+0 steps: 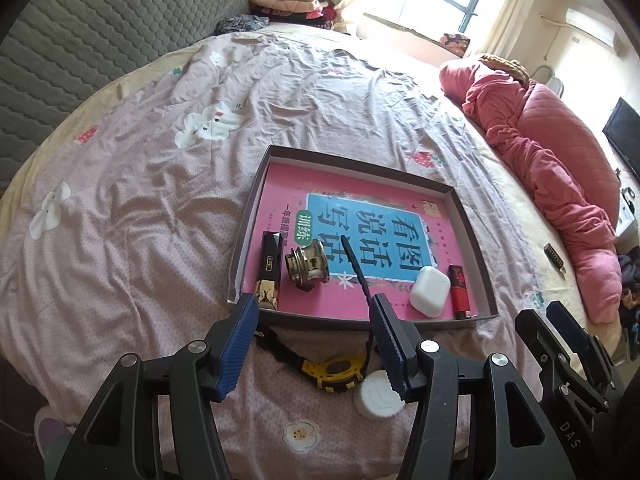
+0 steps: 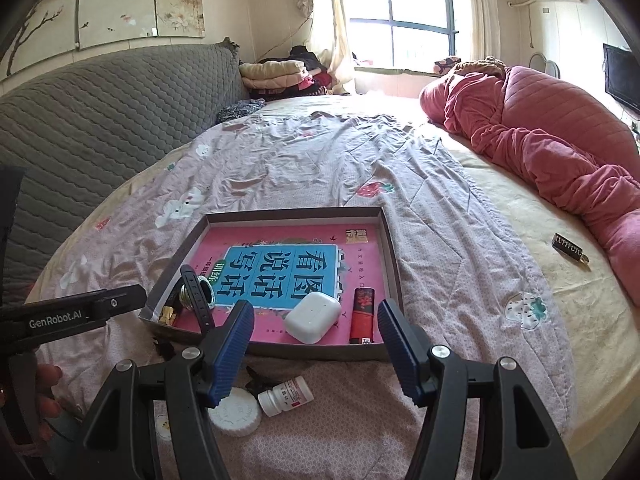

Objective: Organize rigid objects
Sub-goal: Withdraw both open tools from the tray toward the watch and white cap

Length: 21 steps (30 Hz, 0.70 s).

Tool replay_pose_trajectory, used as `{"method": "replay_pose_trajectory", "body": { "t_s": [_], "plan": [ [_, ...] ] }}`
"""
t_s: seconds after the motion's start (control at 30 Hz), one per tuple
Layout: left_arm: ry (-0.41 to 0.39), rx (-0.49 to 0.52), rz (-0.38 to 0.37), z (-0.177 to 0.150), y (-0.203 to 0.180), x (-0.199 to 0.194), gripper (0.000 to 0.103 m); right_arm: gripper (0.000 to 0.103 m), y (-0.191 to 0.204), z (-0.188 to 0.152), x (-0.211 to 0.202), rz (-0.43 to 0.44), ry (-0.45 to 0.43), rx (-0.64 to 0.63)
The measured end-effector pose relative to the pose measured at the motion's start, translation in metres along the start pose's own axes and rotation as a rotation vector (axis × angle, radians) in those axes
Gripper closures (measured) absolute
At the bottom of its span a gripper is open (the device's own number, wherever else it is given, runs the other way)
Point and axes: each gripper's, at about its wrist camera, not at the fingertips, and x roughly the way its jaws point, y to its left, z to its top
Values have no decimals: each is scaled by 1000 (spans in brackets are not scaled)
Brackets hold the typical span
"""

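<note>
Left claw [image 1: 314, 344] black, ribbed blue pads, silver screws; right claw [image 2: 316, 350] alike; perhaps "GenRobot.AI" lettering.

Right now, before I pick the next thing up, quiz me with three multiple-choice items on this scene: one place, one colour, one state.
1. Where does the white earbud case lie?
A. in the tray, beside the red lighter
B. on the quilt outside the tray
C. on the red blanket

2. What colour is the watch body?
A. green
B. yellow and black
C. white

3. How is the right gripper?
A. shut on the pill bottle
B. shut on the lighter
C. open, holding nothing

Answers: 1 A, it rests inside the tray next to the red lighter. 2 B, a yellow bezel on black. 3 C, its jaws stand apart, nothing between them.
</note>
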Motion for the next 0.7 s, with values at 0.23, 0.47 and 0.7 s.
{"method": "replay_pose_trajectory", "body": {
  "t_s": [0.23,0.47,0.7],
  "plan": [
    [-9,9,-8,-10,-1,-13,43,39,-5,-9,-6,2,6,0],
    [15,21,-5,-29,1,-14,43,39,-2,-28,-9,14,37,-7],
    [47,35,-4,-47,2,-10,43,39,6,-49,-11,42,76,-20]
  ]
}}
